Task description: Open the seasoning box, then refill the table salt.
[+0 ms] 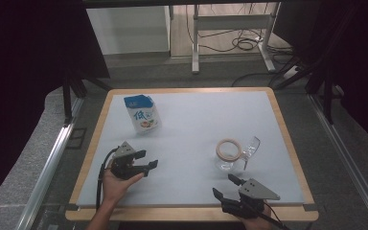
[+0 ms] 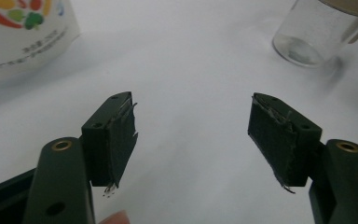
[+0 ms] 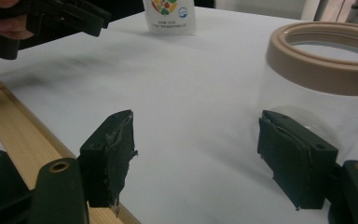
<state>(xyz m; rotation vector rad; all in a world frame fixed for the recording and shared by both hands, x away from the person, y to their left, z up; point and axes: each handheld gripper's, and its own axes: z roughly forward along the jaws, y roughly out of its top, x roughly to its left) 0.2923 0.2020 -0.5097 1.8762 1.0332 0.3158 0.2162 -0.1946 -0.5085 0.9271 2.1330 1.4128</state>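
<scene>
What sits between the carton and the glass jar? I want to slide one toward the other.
Nothing: in the high view the stretch of white mat between the carton and the glass jar is bare.

Your white mat (image 1: 191, 143) lies inside a pale wooden border (image 1: 287, 139) (the wood shows as a thin rim on every side). Beyond the mat's far edge you have the grey metal legs of a desk (image 1: 195, 48), with black cables (image 1: 242, 43) looped on the floor just to the right of them. A white panel (image 1: 127, 28) stands to the left of those legs. Dark curtains (image 1: 28, 43) hang on both sides of the mat, and a metal rail (image 1: 48, 167) runs along its left side.
</scene>
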